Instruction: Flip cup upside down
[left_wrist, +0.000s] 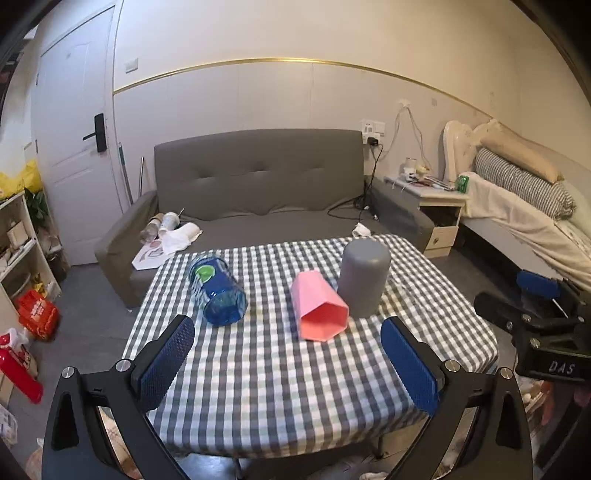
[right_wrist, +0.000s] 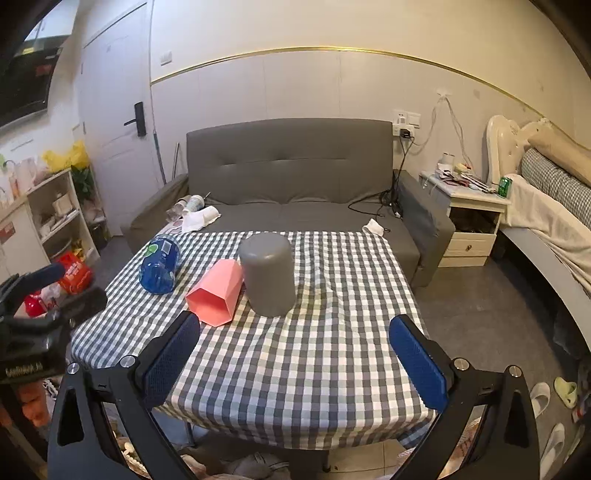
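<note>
Two handheld grippers hover at the near edge of a small table (left_wrist: 280, 413) covered in a grey-and-white checked cloth. The left gripper (left_wrist: 288, 363) has its blue-padded fingers (left_wrist: 166, 363) spread wide apart, holding nothing; the right gripper (right_wrist: 295, 360) is likewise spread wide and empty, and each appears at the edge of the other's view. Beyond the fingertips, three cups sit in a loose row across the middle of the cloth. The pink cup (left_wrist: 319, 306) is faceted plastic, lying on its side with its open six-sided mouth facing the near edge — in the left view it lies ahead, between the two fingers, and in the right view it lies just beyond the left fingertip. Just beside it, on its right and apparently touching, a grey cup (left_wrist: 364, 282) stands upside down, flat base on top, smooth and matte. To the left, set apart from the pink one, a blue cup (left_wrist: 218, 291) of clear plastic with a green-and-white label lies on its side, mouth toward the near edge. Bare cloth fills the near half of the table and its right side, with some wrinkles right of the grey cup. Behind the table stands a grey sofa (right_wrist: 291, 173) — a nightstand (right_wrist: 469, 221) sits to its right.
</note>
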